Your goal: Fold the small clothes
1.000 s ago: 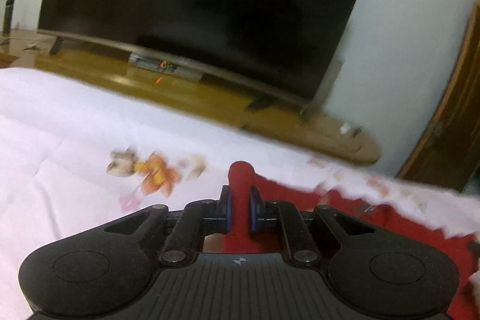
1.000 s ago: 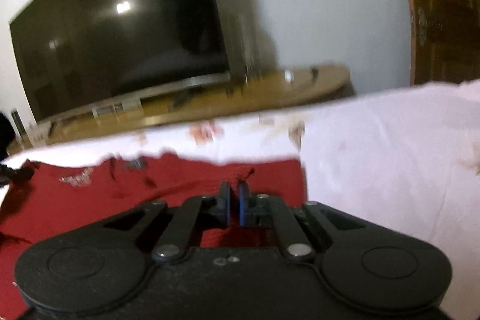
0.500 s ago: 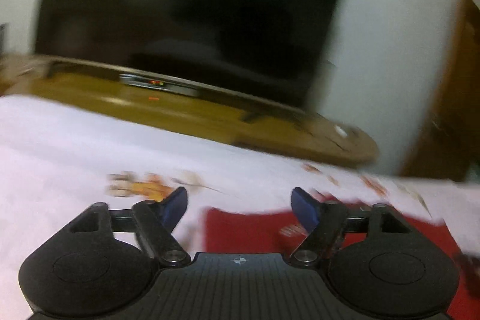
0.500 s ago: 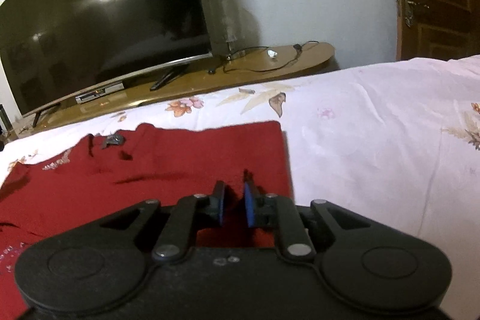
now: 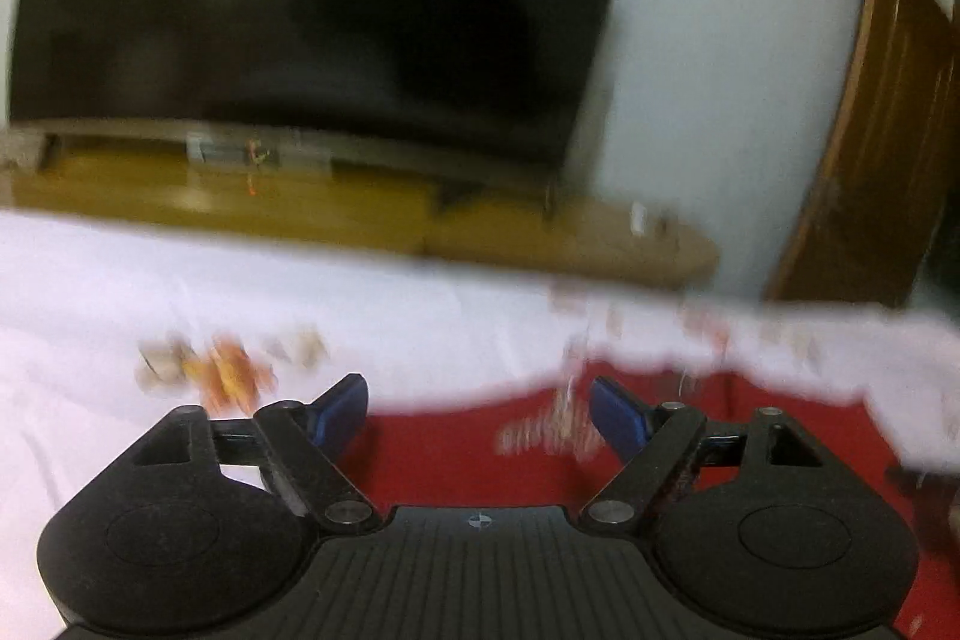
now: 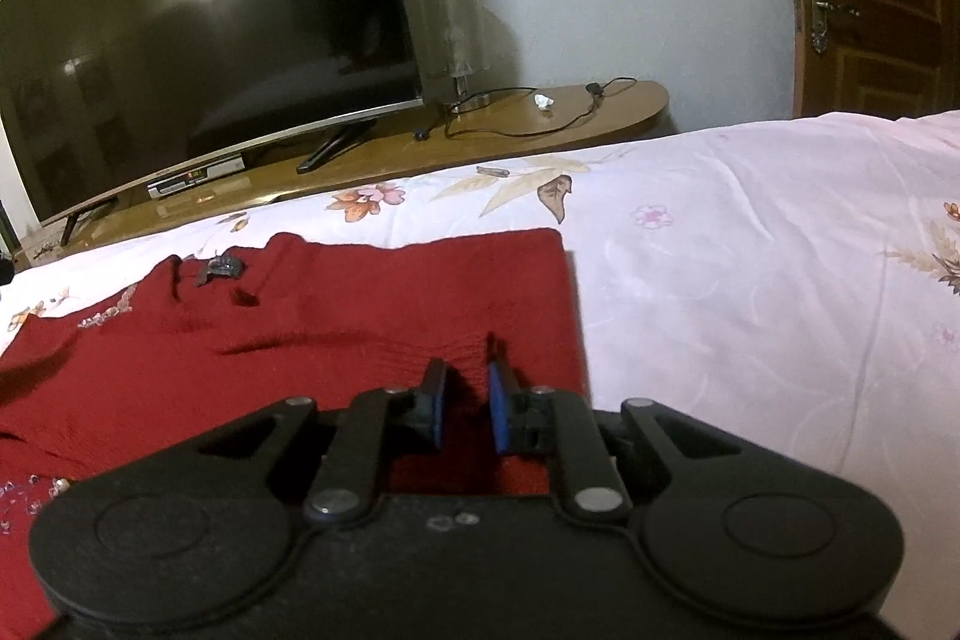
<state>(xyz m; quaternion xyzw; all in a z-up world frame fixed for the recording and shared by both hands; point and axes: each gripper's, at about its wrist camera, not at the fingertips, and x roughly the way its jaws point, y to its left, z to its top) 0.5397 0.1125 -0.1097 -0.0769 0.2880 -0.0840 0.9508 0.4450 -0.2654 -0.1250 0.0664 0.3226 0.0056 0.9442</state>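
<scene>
- Red knit garment (image 6: pixel 372 304) lies flat on the floral bedsheet (image 6: pixel 750 280), lower left of the right-wrist frame; it looks soft, light and floppy.
- Left gripper (image 5: pixel 479 409) has just been opening; its jaws stand wide, with nothing between them.
- Right gripper (image 6: pixel 463 403) stands slightly apart over the hem, gripping nothing.
- Best hold, judging by this: pinch a corner or hem edge.

No text, brand or number can be read in either view. The set-top box (image 6: pixel 195 177) under the television (image 6: pixel 198 34) shows a small red lit display at about 10 o'clock from the picture's centre in the right wrist view, its digits too small to make out. The pale decoration (image 5: pixel 549 430) on the red garment (image 6: pixel 360 304) is blurred in the left wrist view; whether it is lettering cannot be told.
</scene>
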